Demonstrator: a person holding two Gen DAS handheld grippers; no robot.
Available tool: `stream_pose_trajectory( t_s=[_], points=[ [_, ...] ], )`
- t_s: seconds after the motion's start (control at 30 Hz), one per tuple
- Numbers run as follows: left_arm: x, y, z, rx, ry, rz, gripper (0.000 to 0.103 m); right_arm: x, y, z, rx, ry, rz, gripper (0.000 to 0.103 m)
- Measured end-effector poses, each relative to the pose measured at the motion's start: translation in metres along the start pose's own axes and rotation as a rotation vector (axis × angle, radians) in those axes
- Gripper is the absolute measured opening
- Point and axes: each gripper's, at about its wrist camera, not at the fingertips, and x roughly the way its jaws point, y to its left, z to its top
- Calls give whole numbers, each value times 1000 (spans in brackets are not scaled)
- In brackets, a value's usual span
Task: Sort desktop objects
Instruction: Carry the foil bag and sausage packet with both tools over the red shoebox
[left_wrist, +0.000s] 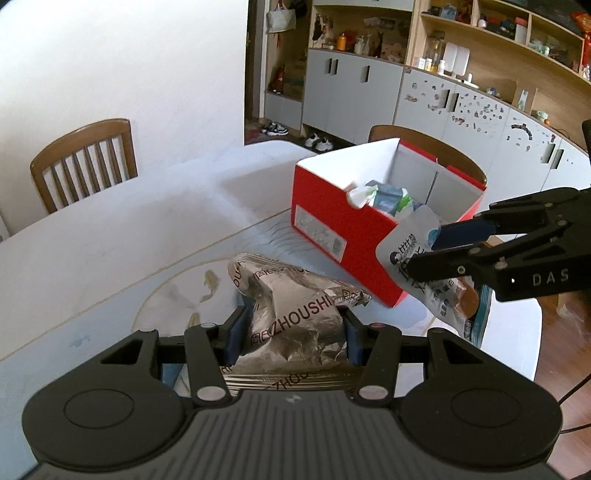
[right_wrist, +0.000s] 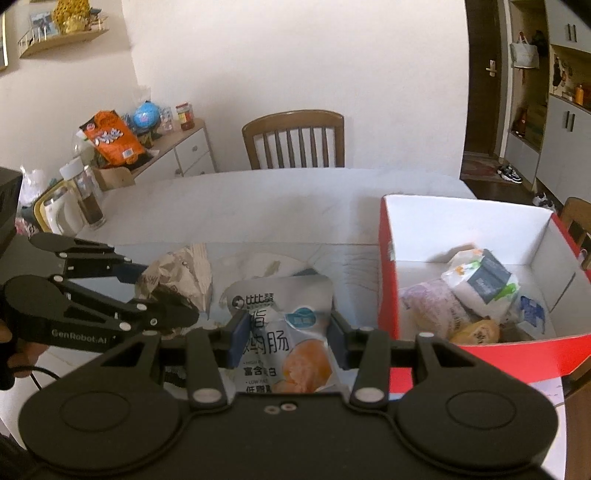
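Note:
My left gripper (left_wrist: 293, 332) is shut on a crumpled silver snack bag (left_wrist: 295, 317) printed ZHOUSHI, held above the white table (left_wrist: 110, 240). That bag (right_wrist: 177, 277) shows at the left in the right wrist view, between the left gripper's (right_wrist: 168, 291) fingers. My right gripper (right_wrist: 286, 336) is shut on a white-and-blue sausage pouch (right_wrist: 284, 332), also off the table. From the left wrist view, the right gripper (left_wrist: 423, 253) and its pouch (left_wrist: 410, 243) hang beside the near corner of the red open box (left_wrist: 332, 225). The box (right_wrist: 388, 266) holds several packets (right_wrist: 476, 284).
Wooden chairs (left_wrist: 85, 162) (right_wrist: 293, 140) stand at the table's far side. A clear bottle (right_wrist: 86, 195) and a kettle (right_wrist: 55, 214) stand at the table's left end. A side cabinet (right_wrist: 173, 155) carries snacks. Grey cupboards and shelves (left_wrist: 461, 92) line the far wall.

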Motion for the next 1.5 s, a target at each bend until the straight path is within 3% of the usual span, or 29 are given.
stream_pose_trajectory(
  t_s=[0.6, 1.17, 1.5],
  points=[
    [20, -47, 39, 24, -34, -8, 51, -29, -51, 13, 2, -41, -17, 45],
    [63, -110, 87, 67, -44, -6, 51, -43, -143, 26, 14, -57, -45, 45],
    [99, -138, 107, 98, -9, 12, 51, -43, -193, 34, 29, -72, -83, 45]
  ],
)
